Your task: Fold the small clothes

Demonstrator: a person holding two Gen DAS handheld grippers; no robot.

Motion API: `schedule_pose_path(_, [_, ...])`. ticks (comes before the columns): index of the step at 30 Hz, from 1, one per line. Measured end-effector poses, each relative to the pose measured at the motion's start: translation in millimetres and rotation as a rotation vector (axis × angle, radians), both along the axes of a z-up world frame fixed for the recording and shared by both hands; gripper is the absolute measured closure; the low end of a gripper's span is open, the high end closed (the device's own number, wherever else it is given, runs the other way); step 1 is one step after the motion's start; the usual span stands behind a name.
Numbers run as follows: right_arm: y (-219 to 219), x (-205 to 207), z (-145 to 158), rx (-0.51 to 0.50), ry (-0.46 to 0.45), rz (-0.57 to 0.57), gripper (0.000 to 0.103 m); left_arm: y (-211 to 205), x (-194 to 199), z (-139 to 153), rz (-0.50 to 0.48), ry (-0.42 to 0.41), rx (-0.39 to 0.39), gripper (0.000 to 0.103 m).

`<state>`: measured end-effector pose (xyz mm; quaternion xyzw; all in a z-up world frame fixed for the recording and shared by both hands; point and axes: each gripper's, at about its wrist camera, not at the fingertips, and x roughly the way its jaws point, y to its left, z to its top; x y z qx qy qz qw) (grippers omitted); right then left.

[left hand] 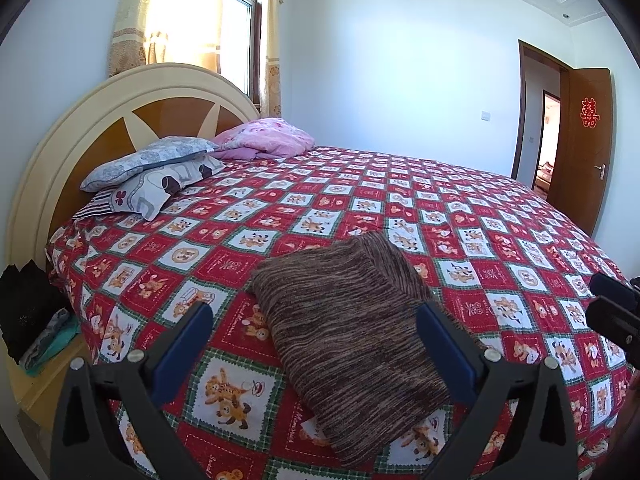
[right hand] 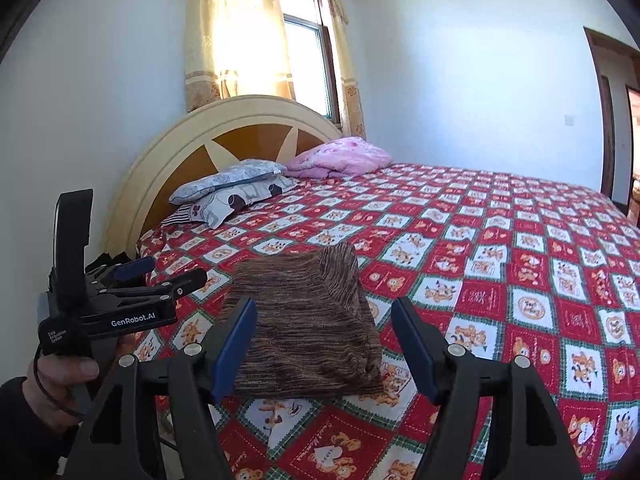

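A brown striped knitted garment (left hand: pixel 344 320) lies folded into a compact rectangle on the red patterned bedspread (left hand: pixel 500 240), near the bed's front edge. It also shows in the right wrist view (right hand: pixel 308 320). My left gripper (left hand: pixel 314 332) is open and empty, raised above the near part of the garment. My right gripper (right hand: pixel 324 336) is open and empty, hovering in front of the garment. In the right wrist view the left gripper (right hand: pixel 168 276) appears at the left, held in a hand. In the left wrist view the right gripper (left hand: pixel 608 300) shows at the right edge.
Pillows (left hand: pixel 152 172) and a pink quilt (left hand: pixel 268 138) lie at the headboard (left hand: pixel 120 108). A nightstand with clothes (left hand: pixel 44 340) stands left of the bed. An open wooden door (left hand: pixel 584 144) is at the far right. A curtained window (right hand: pixel 280 44) is behind the headboard.
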<state>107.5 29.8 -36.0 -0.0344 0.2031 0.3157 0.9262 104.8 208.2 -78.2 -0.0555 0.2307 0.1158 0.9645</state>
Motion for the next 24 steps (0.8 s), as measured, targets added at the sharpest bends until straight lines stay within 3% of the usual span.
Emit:
schedule_pose_path(8, [-1.7,-6.8,6.1,0.016,-0.042,-0.003,0.031,-2.6,-2.2,5.1,0.009,-0.002,0.016,0.000])
schedule_pose_path(24, [0.2,-6.7,3.5,0.006,-0.028,0.007,0.030,1.0,-3.4,2.0,0.044,-0.012,0.041,0.000])
